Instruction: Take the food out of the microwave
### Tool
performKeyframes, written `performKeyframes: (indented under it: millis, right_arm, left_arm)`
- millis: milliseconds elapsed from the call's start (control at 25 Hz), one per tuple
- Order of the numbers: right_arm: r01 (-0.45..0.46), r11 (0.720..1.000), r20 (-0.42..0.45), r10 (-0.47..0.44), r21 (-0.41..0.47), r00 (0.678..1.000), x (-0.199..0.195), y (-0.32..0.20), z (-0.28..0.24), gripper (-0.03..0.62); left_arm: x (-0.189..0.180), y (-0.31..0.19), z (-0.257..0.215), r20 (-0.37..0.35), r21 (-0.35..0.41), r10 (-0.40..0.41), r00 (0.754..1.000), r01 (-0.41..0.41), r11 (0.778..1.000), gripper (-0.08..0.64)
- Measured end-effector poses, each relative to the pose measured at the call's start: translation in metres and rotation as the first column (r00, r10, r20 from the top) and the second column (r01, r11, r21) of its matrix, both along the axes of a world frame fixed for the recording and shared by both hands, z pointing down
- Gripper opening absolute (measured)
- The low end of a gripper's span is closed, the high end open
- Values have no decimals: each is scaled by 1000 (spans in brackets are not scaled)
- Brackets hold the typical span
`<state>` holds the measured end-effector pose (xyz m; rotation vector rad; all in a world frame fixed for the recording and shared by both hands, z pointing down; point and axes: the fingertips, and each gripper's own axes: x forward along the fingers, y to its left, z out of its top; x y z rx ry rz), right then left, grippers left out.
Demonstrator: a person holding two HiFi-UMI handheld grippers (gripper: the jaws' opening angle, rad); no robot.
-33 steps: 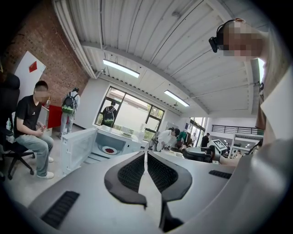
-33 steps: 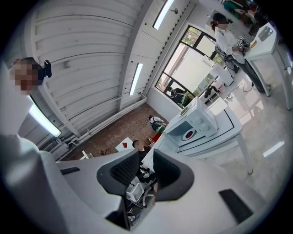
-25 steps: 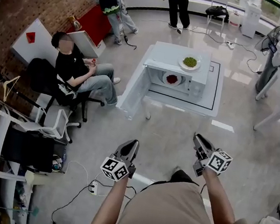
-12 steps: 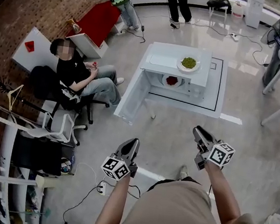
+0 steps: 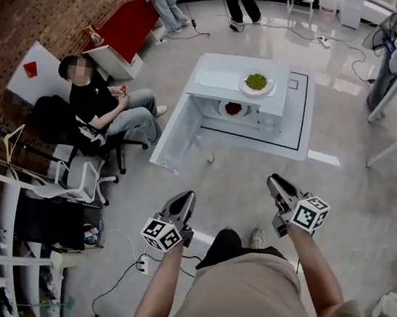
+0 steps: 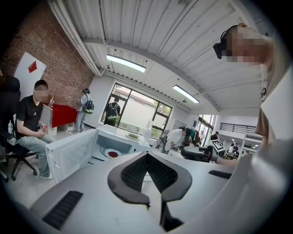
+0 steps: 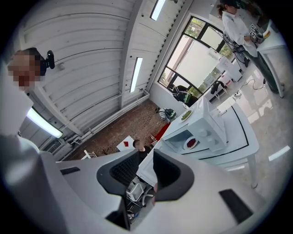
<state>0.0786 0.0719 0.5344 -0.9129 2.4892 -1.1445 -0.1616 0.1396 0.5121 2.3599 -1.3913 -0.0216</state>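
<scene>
Shiny grey floor (image 5: 367,207) lies between the person and the low white table (image 5: 294,131). On the table stands the white box microwave (image 5: 217,80) with its door open, and the round white plate of red food (image 5: 232,109) sits inside. The left gripper (image 5: 183,202) is pinched closed on nothing. The right gripper (image 5: 275,183) gapes apart, empty. A bad grab on the thin plate rim could tip the plate and spill the food.

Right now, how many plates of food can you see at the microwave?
2. The green plate sits on top of the microwave. The red plate is inside it, with the door open. More could be hidden deeper inside.
</scene>
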Motion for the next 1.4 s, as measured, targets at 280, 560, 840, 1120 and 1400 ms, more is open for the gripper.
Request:
performKeyframes:
  millis: [280, 560, 840, 1120, 1400]
  right_arm:
    - [-20, 999, 26, 21, -42, 999, -5, -5, 15, 84]
    - [-95, 995, 29, 96, -33, 995, -14, -37, 18, 84]
    - [-182, 983, 115, 182, -12, 977, -38, -87, 1, 84]
    - [-287, 957, 57, 289, -28, 956, -62, -149, 2, 131]
    - [-314, 948, 55, 316, -50, 947, -87, -185, 0, 135]
  left_arm:
    - [-1, -21, 15, -32, 5, 22, 999, -22, 1000, 6]
    - [-15, -71, 31, -64, -10, 104, 992, -105, 994, 7]
    - [-28, -135, 23, -108, 11, 195, 975, -195, 981, 8]
    - [-51, -210, 22, -124, 27, 240, 963, -238, 971, 8]
    - [-53, -254, 29, -105, -4, 276, 955, -278, 961, 8]
